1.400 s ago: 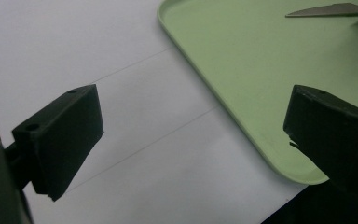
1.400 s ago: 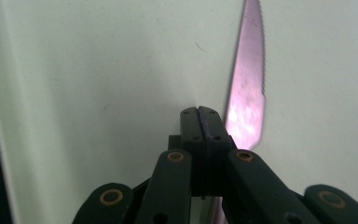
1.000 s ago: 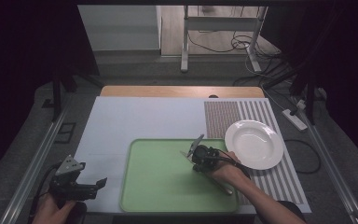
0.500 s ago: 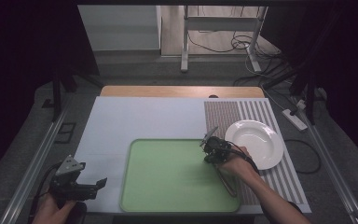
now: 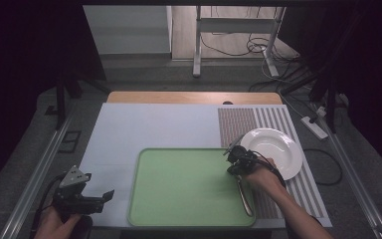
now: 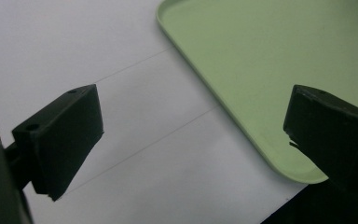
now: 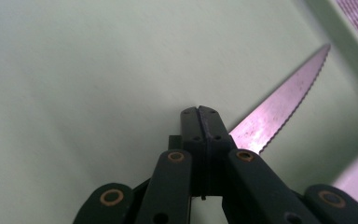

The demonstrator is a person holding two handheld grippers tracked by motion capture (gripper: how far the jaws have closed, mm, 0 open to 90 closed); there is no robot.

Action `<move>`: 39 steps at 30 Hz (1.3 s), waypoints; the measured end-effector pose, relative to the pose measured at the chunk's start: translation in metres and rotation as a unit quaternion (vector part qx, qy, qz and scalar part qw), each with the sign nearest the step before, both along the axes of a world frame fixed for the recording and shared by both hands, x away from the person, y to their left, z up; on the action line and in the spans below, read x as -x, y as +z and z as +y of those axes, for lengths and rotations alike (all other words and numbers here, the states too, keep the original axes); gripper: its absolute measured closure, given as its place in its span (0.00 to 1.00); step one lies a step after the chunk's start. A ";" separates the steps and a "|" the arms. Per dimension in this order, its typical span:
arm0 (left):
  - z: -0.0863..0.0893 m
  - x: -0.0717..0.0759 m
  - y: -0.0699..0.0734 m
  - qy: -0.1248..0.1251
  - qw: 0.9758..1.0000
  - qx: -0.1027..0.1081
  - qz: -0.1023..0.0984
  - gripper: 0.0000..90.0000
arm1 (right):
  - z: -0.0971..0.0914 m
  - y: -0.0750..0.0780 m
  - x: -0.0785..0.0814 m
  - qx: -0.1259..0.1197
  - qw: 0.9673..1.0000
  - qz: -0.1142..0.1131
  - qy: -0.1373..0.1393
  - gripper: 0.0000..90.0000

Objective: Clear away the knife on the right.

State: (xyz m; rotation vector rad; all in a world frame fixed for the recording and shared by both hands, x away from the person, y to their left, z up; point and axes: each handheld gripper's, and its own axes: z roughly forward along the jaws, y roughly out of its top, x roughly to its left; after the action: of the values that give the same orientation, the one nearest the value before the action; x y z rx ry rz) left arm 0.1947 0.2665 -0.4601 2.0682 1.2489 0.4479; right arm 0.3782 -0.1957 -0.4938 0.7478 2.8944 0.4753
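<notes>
Lower left of the high view: left gripper [image 5: 107,195], jaws apart, nothing between, resting beside green tray [image 5: 179,164]. Centre right: right gripper [image 5: 235,153] clamped on a serrated knife [image 7: 279,109], held over the tray's right edge; handle trailing toward lower frame, blade pointing up right toward white plate [image 5: 278,149]. Right hand much nearer. No readable writing anywhere.

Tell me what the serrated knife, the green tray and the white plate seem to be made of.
Serrated knife: metal blade by the look, shiny and reflective with a toothed edge. Green tray: probably plastic, matte pale green, with a smooth moulded raised rim and rounded corners. White plate: likely glazed ceramic, glossy white, though melamine could look the same.
</notes>
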 end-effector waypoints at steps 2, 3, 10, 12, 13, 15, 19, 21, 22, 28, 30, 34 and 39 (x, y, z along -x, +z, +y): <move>0.000 0.000 0.000 0.000 1.000 0.000 0.000 0.05 | -0.006 0.000 -0.001 0.000 1.000 0.000 -0.008 1.00; 0.000 0.000 0.000 0.000 1.000 0.000 0.000 0.05 | -0.009 0.001 -0.001 0.000 1.000 0.002 -0.014 1.00; 0.000 0.000 0.000 0.000 1.000 -0.002 0.000 0.05 | -0.020 0.001 0.000 -0.014 0.999 0.013 -0.030 1.00; 0.000 0.000 0.000 0.000 1.000 -0.001 0.000 0.05 | -0.020 0.001 0.001 -0.010 0.999 0.012 -0.028 1.00; 0.000 0.000 0.000 0.000 1.000 -0.001 0.000 0.05 | -0.019 0.001 0.001 -0.008 1.000 0.012 -0.028 1.00; 0.000 0.000 0.000 0.000 1.000 0.000 0.000 0.05 | -0.019 0.001 0.002 -0.007 1.000 0.011 -0.025 0.98; 0.000 0.000 0.000 0.000 1.000 -0.001 0.000 0.05 | -0.015 0.004 0.003 -0.017 0.999 0.010 -0.027 0.97; 0.000 0.000 0.000 0.000 1.000 0.000 0.000 0.05 | -0.012 0.007 0.004 -0.020 0.999 0.006 -0.027 0.95; 0.000 0.000 0.000 0.000 1.000 0.000 0.001 0.05 | -0.011 0.008 0.005 -0.024 0.999 0.004 -0.025 0.94; 0.000 0.000 0.000 0.001 1.000 0.001 0.001 0.05 | -0.005 0.014 0.009 -0.043 0.999 0.000 -0.026 0.84; 0.000 0.000 0.000 0.001 1.000 0.001 0.001 0.05 | -0.005 0.017 0.010 -0.055 0.998 -0.002 -0.026 0.80; 0.000 0.000 0.000 0.001 1.000 0.001 0.001 0.05 | -0.005 0.024 0.015 -0.075 0.997 -0.016 -0.030 0.69; 0.000 0.000 0.000 0.001 1.000 0.001 0.000 0.05 | -0.009 0.031 0.020 -0.097 0.994 -0.026 -0.041 0.53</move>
State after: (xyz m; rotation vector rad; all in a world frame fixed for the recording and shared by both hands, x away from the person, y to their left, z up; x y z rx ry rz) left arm 0.1947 0.2668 -0.4601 2.0661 1.2513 0.4466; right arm 0.3578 -0.2048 -0.4624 0.8620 2.7846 0.7634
